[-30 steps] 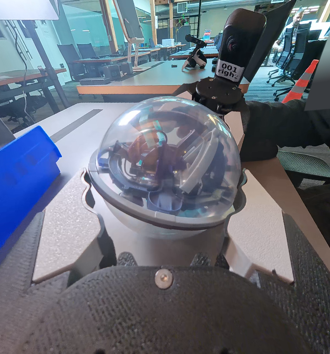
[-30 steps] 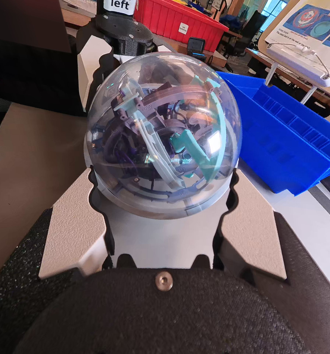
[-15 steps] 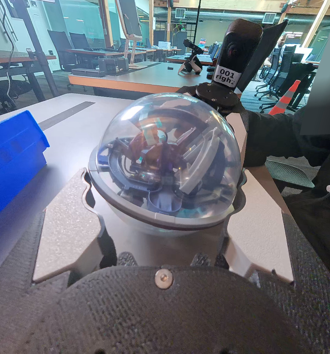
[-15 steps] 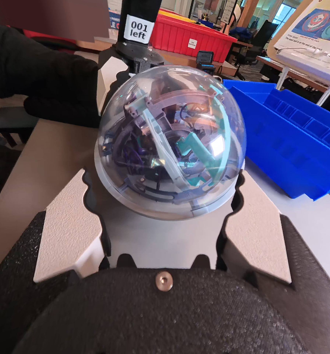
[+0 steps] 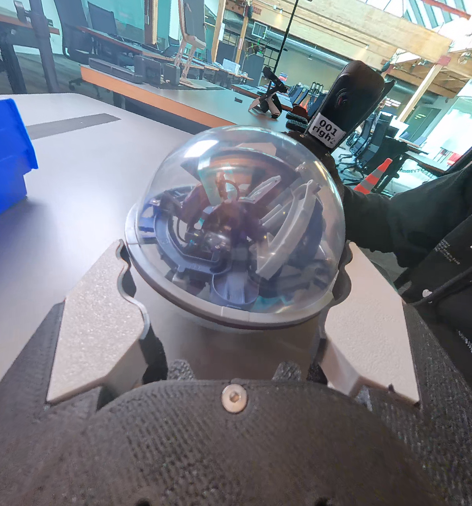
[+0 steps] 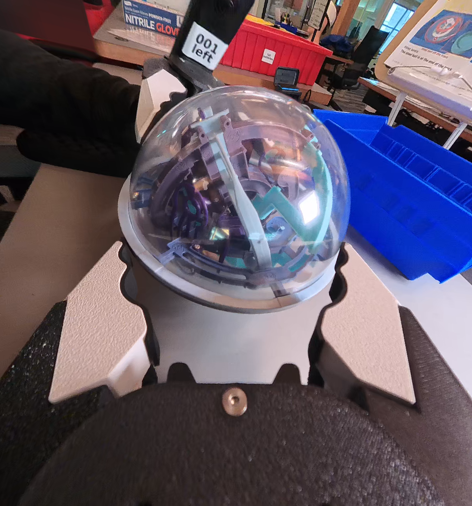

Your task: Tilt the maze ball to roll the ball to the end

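The maze ball (image 5: pixel 235 227), a clear sphere with a pale band round its middle and a tangle of purple, grey, blue and teal tracks inside, sits above the tabletop (image 5: pixel 87 169) between two tools that face each other across it; the left tool (image 5: pixel 233 262) has its pale fingers (image 5: pixel 98 304) spread wide, their notched inner edges pressed against the band on either side, so the sphere is pinched at its widest part; the right tool (image 6: pixel 230 262) grips it the same way from the opposite side, its fingers (image 6: pixel 100 309) set against the band left and right; in both views the band runs at a slant, so the sphere is tilted; the small ball inside cannot be picked out among the tracks; a dark-sleeved arm (image 5: pixel 410 208) reaches to the far tool; a blue bin (image 6: pixel 421 197) stands on the tabletop just beside the sphere; a red bin (image 6: pixel 273 52) lies well behind.
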### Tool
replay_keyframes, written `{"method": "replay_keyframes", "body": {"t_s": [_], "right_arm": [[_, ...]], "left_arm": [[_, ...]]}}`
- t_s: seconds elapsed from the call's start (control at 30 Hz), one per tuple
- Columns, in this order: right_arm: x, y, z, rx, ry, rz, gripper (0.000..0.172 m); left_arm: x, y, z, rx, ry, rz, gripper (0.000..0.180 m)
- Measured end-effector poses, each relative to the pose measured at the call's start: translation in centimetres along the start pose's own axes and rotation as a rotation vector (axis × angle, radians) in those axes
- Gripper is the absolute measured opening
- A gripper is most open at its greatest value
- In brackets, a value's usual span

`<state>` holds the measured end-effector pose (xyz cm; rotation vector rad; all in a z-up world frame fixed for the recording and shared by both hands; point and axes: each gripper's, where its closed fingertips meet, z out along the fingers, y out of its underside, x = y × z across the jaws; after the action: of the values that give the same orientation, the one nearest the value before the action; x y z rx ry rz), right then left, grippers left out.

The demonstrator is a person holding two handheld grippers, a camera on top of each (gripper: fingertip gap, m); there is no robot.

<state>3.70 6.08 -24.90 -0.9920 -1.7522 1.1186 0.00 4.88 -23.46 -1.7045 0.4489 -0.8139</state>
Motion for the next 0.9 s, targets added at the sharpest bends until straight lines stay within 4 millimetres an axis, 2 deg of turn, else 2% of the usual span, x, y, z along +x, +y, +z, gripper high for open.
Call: {"method": "replay_keyframes", "body": {"t_s": [0.3,0.57,0.9], "right_arm": [[-0.02,-0.18,-0.17,0.015,-0.016,0.032,0.142],[-0.04,0.39,0.16,-0.022,-0.009,0.024,0.142],[-0.10,-0.09,-0.18,0.011,-0.037,0.072,0.141]], "left_arm": [[0.03,0.17,0.08,-0.016,0.016,-0.048,0.145],[-0.01,-0.44,-0.21,0.005,-0.019,0.017,0.144],[0.01,-0.10,-0.20,0.001,0.015,-0.078,0.143]]}}
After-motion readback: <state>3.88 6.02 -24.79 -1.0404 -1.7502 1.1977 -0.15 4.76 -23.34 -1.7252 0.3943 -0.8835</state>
